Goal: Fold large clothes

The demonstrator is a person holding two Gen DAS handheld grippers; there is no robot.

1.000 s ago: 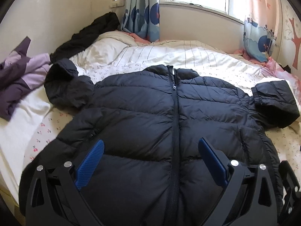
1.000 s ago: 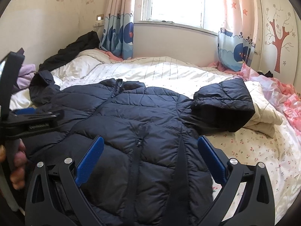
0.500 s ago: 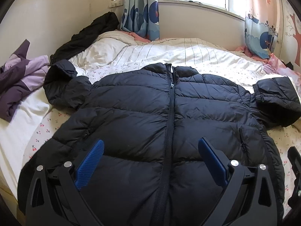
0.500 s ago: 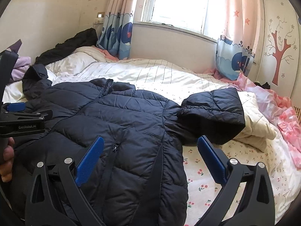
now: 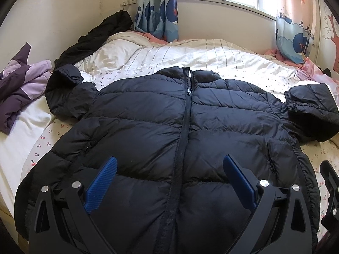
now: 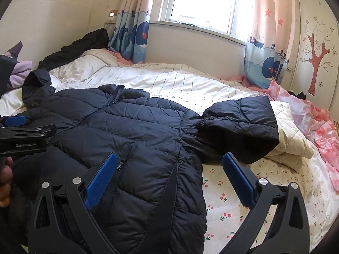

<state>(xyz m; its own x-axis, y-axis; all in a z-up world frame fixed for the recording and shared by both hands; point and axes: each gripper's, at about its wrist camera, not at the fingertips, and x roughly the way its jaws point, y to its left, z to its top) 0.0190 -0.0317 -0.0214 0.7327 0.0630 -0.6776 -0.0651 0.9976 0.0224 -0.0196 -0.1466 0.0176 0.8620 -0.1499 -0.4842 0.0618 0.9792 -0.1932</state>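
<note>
The left gripper [image 5: 169, 182] is spread wide, its two blue pads [image 5: 101, 185] far apart with nothing between them, hovering over the lower front of the black puffer jacket [image 5: 182, 127]; whether it touches the fabric cannot be told. The right gripper [image 6: 169, 180] is likewise wide apart and holds nothing, poised above the jacket's side seam, one pad over the quilting near a pocket zip, the other over the cherry-print sheet [image 6: 243, 211].

There is one puffer jacket, zipped shut and lying flat, front up, on the bed. Taking that jacket as the landmark and going left to right: one purple and lilac garment [image 5: 19, 84] lies well off its left sleeve, one black garment [image 5: 95, 38] is heaped beyond that sleeve against the wall, one striped duvet [image 5: 190, 57] spreads beyond the collar, and one cream quilted blanket [image 6: 290, 135] sits just under and beside the folded-in right sleeve, with pink bedding [image 6: 317, 131] farther right. Two whale-print curtains [image 5: 156, 10] hang behind, either side of the window.

In the right wrist view, the left gripper's body shows at the jacket's left edge, held by a hand [image 6: 5, 182].
</note>
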